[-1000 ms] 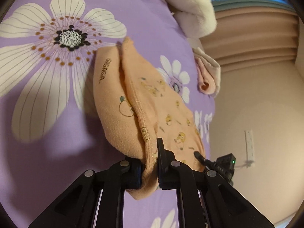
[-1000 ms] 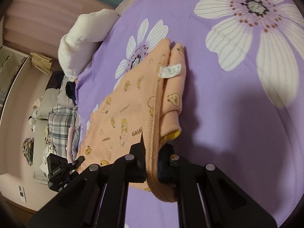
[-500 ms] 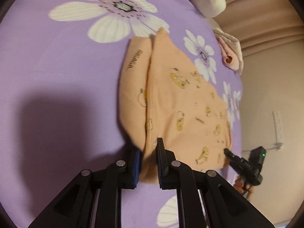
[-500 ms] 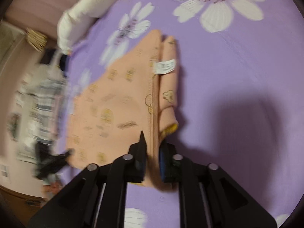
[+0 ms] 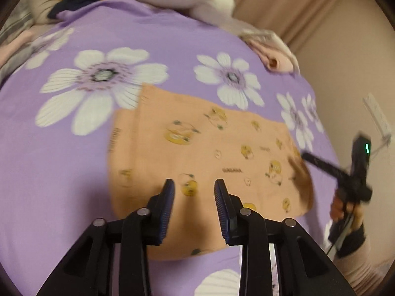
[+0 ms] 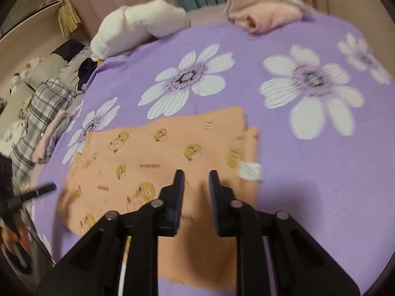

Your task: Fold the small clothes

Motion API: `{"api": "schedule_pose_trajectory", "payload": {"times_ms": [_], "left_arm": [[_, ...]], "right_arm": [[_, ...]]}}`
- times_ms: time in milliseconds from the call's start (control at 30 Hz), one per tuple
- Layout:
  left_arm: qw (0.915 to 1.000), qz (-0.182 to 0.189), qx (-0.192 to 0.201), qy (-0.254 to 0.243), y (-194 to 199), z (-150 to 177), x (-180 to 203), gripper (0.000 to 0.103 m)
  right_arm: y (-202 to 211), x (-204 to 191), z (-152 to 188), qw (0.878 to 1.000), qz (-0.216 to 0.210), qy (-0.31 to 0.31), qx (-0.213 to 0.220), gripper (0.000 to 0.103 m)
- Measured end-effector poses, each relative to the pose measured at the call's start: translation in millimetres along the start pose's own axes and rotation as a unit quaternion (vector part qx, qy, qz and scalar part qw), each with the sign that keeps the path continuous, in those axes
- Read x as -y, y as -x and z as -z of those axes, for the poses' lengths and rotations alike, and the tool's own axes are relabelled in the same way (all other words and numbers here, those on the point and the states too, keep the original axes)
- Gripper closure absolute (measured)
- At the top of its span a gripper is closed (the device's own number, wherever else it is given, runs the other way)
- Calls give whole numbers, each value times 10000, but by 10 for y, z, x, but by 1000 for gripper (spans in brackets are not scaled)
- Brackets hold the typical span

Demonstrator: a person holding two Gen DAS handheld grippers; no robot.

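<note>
Now both the left claw and right claw hover parted and empty above the flat orange garment.

A purple flowered bedsheet carries a flat orange garment, a pink folded cloth and a white bundle.

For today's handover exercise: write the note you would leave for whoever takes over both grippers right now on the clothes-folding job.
Left gripper: open, empty, above the near edge of the orange garment.
Right gripper: open, empty, above the same garment's other end, near its white label.
The garment lies flat on the purple floral bedsheet, one fold laid, a strip of the lower layer showing.
Left: likely one more fold. Other clothes lie at the bed's edge.
</note>
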State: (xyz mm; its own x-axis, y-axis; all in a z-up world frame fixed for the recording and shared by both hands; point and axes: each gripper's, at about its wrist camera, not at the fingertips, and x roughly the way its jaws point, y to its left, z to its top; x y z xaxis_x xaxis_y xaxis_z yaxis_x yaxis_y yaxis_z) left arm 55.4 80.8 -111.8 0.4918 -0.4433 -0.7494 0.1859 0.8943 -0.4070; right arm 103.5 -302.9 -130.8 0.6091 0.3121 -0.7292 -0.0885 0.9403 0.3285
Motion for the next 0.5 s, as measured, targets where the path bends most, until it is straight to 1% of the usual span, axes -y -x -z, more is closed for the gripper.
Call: {"api": "schedule_pose_trajectory", "payload": {"times_ms": [33, 100, 167, 200, 233, 333, 367, 400, 500], "left_arm": [[10000, 3, -73, -44, -61, 25, 16, 72], [9996, -110, -248, -96, -172, 100, -5, 72], [9988, -196, -453, -40, -252, 190, -87, 72], [9987, -131, -493, 26, -269, 234, -151, 72], [9989, -76, -466, 52, -225, 264, -163, 72], [9990, 69, -434, 112, -61, 278, -193, 72], [9991, 130, -383, 95, -11, 268, -179, 72], [9995, 136, -290, 42, 45, 259, -159, 72], [9998, 147, -128, -48, 92, 224, -105, 72]], "right_arm": [[-121, 23, -39, 9999, 85, -22, -74, 86], [-331, 133, -99, 9991, 338, -113, -242, 87], [-512, 300, -141, 9970, 535, -349, -442, 94], [-553, 377, -162, 9958, 643, -474, -458, 97], [-559, 419, -175, 9953, 669, -537, -444, 103], [-448, 468, -192, 9946, 746, -629, -343, 103], [-351, 421, -172, 9958, 724, -492, -263, 96], [-266, 358, -154, 9970, 659, -342, -201, 93], [-12, 108, -11, 9992, 338, 165, -161, 93]]}}
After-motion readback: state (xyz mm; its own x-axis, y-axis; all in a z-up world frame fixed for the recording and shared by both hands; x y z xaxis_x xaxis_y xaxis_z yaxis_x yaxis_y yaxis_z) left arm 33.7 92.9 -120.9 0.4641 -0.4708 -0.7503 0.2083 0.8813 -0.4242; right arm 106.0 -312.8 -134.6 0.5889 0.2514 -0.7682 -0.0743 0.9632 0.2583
